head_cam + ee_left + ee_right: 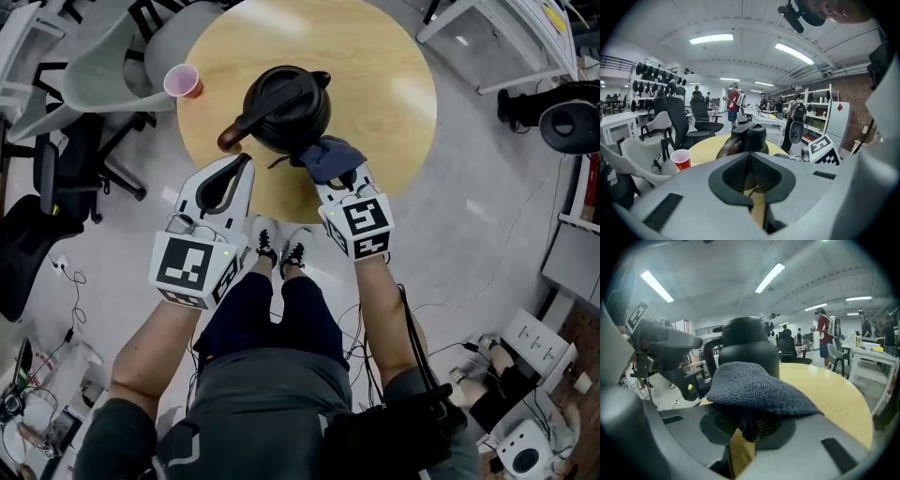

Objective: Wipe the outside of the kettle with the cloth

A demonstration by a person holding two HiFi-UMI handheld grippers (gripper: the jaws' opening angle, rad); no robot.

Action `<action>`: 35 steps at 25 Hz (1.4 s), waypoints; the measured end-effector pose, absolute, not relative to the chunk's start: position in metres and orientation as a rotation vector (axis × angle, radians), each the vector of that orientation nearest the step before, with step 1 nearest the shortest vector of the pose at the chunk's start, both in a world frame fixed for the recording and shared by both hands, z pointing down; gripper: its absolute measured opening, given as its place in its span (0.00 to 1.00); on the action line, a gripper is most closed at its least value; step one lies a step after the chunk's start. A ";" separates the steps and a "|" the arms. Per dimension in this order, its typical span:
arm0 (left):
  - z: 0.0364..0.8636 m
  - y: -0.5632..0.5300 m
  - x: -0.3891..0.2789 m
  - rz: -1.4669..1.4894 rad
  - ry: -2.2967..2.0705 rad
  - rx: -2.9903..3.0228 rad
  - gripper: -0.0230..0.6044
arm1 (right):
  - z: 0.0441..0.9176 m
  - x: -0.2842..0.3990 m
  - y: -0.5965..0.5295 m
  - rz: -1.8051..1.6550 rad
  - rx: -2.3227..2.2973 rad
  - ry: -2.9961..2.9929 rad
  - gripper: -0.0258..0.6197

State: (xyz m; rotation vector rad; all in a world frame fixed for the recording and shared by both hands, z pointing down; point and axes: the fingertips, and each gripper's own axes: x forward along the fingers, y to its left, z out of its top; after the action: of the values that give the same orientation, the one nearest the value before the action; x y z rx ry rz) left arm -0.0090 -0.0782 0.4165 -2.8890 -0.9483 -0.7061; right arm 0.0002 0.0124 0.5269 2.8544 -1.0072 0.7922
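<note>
**Mia:** Well, what could go wrong here?

**Ben:** The big round table (394, 112) is smooth. The black kettle (286, 108) stands on its near half, and nothing holds it. I think a hard push could make it slide away or tip over.

**Mia:** Who pushes it?

**Ben:** The right gripper (339, 176). Its jaws are pinching the dark blue cloth (330, 157), and the cloth looks pressed on the near right side of the kettle. Only a little bit of cloth is pinched, so a rough rub might pull it out.

**Mia:** Can the left gripper (246, 161) help?

**Ben:** Not right now. Its jaws are pressed together with nothing in them. It hangs just beside the kettle, on the near left, not touching it.

**Mia:** What else is around?

**Ben:** Grey chairs (112, 66) stand at the far left, off the table. A small red cup (182, 82) sits at the table's left edge, near the kettle. If the kettle slides left, it might knock the cup off. Nothing blocks the cloth.
</note>
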 end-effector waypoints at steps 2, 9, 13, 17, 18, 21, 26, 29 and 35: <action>0.424 -0.079 -0.008 -0.719 -0.960 -2.891 0.06 | 0.545 0.003 0.013 0.833 2.832 -0.988 0.18; 0.434 -0.084 -0.012 -0.753 -0.993 -2.893 0.06 | 0.578 0.003 0.011 0.928 2.739 -0.961 0.18; 0.430 -0.082 -0.012 -0.762 -1.032 -2.884 0.06 | 0.572 0.000 0.014 0.946 2.716 -0.968 0.18; 0.413 -0.078 -0.018 -0.753 -1.099 -2.850 0.06 | 0.520 -0.008 0.026 0.861 2.801 -0.957 0.18; 0.409 -0.078 -0.019 -0.750 -1.105 -2.841 0.06 | 0.503 -0.009 0.029 0.833 2.821 -0.952 0.18; 0.398 -0.077 -0.018 -0.747 -1.121 -2.839 0.06 | 0.462 -0.006 0.035 0.774 2.798 -0.952 0.18; 0.381 -0.064 -0.011 -0.703 -1.164 -2.891 0.06 | 0.417 0.015 0.036 0.667 2.718 -1.014 0.18; 0.374 -0.058 -0.003 -0.686 -1.147 -2.900 0.06 | 0.414 0.026 0.029 0.672 2.655 -1.089 0.18; 0.376 -0.050 0.003 -0.698 -0.997 -2.966 0.06 | 0.428 0.028 0.025 0.657 2.623 -1.311 0.18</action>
State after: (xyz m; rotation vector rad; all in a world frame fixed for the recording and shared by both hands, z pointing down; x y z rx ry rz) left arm 0.0031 -0.0498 0.3764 -2.9659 -0.9966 -0.6978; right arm 0.0281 0.0248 0.4280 2.6230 -1.3109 0.6572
